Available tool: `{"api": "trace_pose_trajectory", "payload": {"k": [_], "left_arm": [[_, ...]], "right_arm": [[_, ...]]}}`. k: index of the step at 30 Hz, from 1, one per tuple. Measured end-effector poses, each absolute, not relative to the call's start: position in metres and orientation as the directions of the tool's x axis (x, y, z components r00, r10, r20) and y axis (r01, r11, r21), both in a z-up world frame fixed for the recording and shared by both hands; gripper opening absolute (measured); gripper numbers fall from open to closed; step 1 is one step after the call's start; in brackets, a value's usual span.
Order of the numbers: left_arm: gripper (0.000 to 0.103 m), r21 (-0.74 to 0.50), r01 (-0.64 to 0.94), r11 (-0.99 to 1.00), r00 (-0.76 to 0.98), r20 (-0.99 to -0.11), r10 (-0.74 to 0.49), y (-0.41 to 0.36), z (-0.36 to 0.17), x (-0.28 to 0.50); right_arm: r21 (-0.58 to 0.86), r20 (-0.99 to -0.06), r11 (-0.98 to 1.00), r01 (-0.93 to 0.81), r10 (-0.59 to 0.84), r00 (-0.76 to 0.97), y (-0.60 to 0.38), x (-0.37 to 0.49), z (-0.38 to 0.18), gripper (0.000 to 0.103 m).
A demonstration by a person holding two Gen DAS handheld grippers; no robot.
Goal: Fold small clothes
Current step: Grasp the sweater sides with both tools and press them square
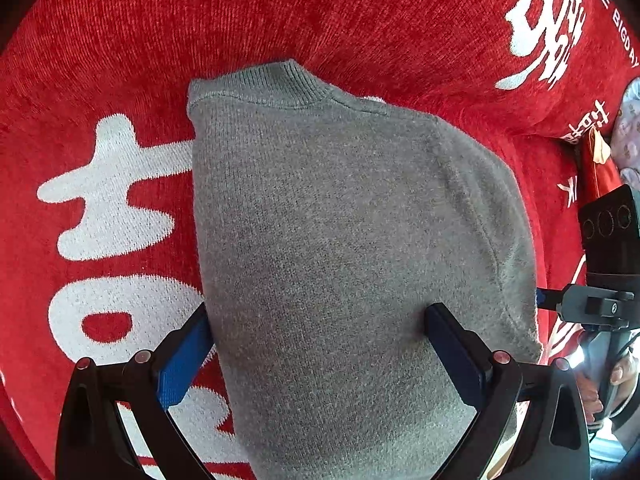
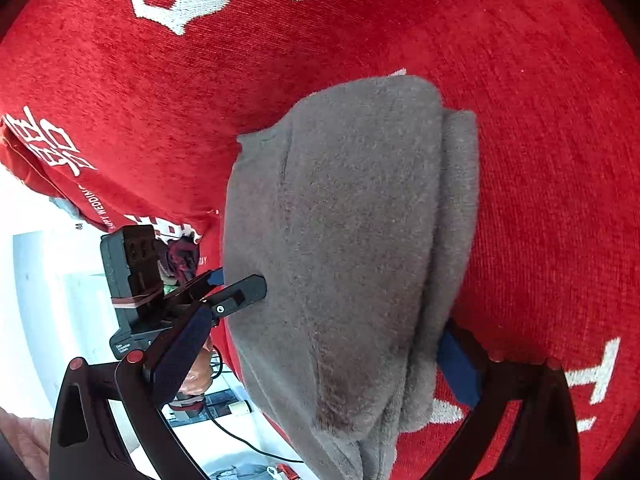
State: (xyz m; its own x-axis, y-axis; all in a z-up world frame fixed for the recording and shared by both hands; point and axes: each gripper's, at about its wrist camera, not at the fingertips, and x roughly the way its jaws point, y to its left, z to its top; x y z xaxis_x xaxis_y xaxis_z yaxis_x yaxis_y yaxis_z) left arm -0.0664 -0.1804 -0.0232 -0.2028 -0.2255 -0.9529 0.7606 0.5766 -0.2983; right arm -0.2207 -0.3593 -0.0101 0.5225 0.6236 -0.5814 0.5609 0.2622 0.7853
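Red chenille cover with white woven characters [image 1: 120,208], cut off at every edge. Lying on it, folded grey knitted sweater [image 1: 340,220], hem out of frame. Left tool [image 1: 316,344] and right tool [image 2: 320,356] spread wide astride it, fingertips partly hidden.

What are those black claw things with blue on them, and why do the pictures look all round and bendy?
Those claws are two grabbing tools a person holds, one in each hand. Each has a tiny camera looking out between its two fingers, and its lens bends the picture round. One picture comes from the left gripper, the other from the right gripper. Both see a small gray sweater lying on a red blanket with big white letters. Each claw is wide open with the sweater between its blue pads; I can't see either one pinching it. At the edge of each picture you can spot the other tool.
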Motion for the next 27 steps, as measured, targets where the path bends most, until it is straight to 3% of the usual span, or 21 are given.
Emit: {"api": "trace_pose_trajectory", "payload": {"k": [9,11,12,13,14,20,27], "left_arm": [[0.102,-0.334,0.738,0.586,-0.228,-0.941,-0.249,-0.169,-0.026,-0.063],[0.085,-0.361,0.724,0.588,-0.232,-0.93,-0.285,-0.16,-0.023,-0.059],[0.077,-0.368,0.722,0.586,-0.224,-0.926,-0.305,-0.154,-0.017,-0.058],[0.062,-0.378,0.719,0.583,-0.226,-0.921,-0.318,-0.151,-0.014,-0.056],[0.049,-0.393,0.714,0.58,-0.234,-0.914,-0.333,-0.147,-0.01,-0.055],[0.044,-0.445,0.721,0.531,-0.264,-0.885,-0.383,-0.124,0.035,-0.06],[0.044,-0.419,0.728,0.542,-0.248,-0.899,-0.361,-0.072,0.077,-0.071]], "right_arm": [[0.774,-0.593,0.243,0.585,0.602,0.534,-0.358,-0.22,-0.014,0.103],[0.765,-0.595,0.222,0.605,0.604,0.53,-0.35,-0.212,-0.017,0.099],[0.745,-0.615,0.242,0.621,0.61,0.5,-0.346,-0.208,-0.017,0.078],[0.715,-0.649,0.277,0.641,0.604,0.462,-0.342,-0.206,-0.017,0.062],[0.715,-0.645,0.267,0.646,0.609,0.462,-0.34,-0.208,-0.016,0.039],[0.817,-0.498,0.112,0.565,0.63,0.596,-0.325,-0.218,0.016,0.035],[0.838,-0.429,0.048,0.543,0.672,0.603,-0.277,-0.235,0.044,0.035]]}}
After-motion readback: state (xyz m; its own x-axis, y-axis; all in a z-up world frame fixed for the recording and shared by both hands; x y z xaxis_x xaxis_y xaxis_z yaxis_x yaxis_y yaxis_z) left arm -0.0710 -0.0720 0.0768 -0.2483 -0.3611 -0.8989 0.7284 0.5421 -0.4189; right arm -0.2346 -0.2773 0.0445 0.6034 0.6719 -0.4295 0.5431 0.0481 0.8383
